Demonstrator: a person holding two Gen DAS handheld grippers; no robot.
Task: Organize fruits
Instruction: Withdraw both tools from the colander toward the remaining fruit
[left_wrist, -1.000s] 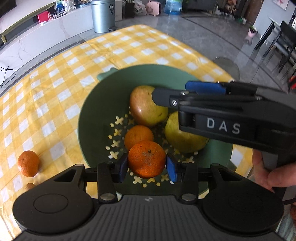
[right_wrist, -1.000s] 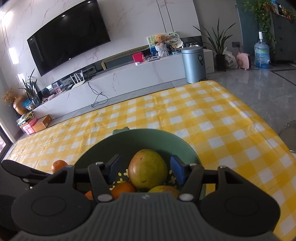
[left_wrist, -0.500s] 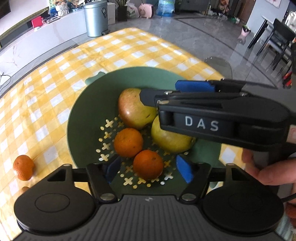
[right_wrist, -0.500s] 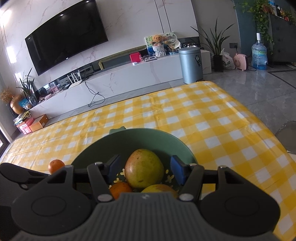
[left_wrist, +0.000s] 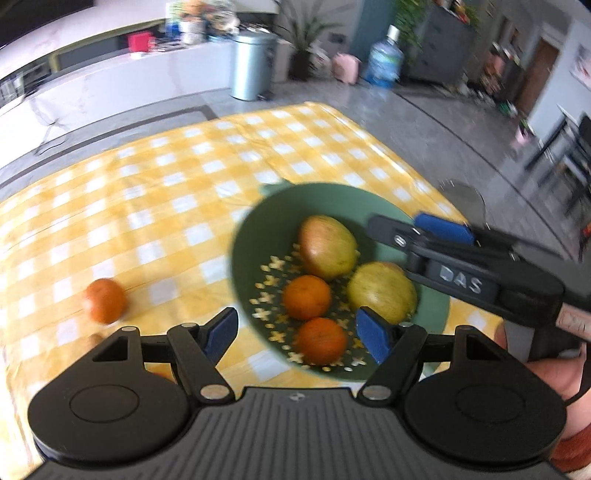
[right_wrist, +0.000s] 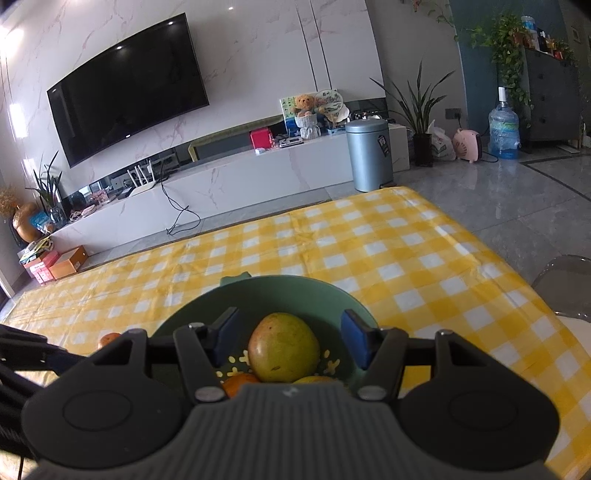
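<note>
A green bowl (left_wrist: 258, 229) on the yellow checked tablecloth holds two mangoes (left_wrist: 327, 247) (left_wrist: 382, 291) and two tangerines (left_wrist: 306, 297) (left_wrist: 321, 340). Another tangerine (left_wrist: 104, 301) lies loose on the cloth to the bowl's left. My left gripper (left_wrist: 297, 332) is open and empty, raised above the bowl's near edge. My right gripper (right_wrist: 288, 338) is open and empty over the bowl (right_wrist: 325, 295), with a mangoes (right_wrist: 283, 347) between its fingers' line of sight; it also shows in the left wrist view (left_wrist: 424, 236) at the bowl's right rim.
The table's far and right edges drop to a grey tiled floor. A metal bin (right_wrist: 369, 155) and a white TV bench (right_wrist: 221, 177) stand beyond the table. A clear chair (right_wrist: 565, 284) is at the right. Part of one more orange fruit (left_wrist: 160, 376) shows under my left gripper.
My left gripper has opened and let go of the tangerine into the bowl, then lifted and drawn back to the left. The right gripper has barely moved.
</note>
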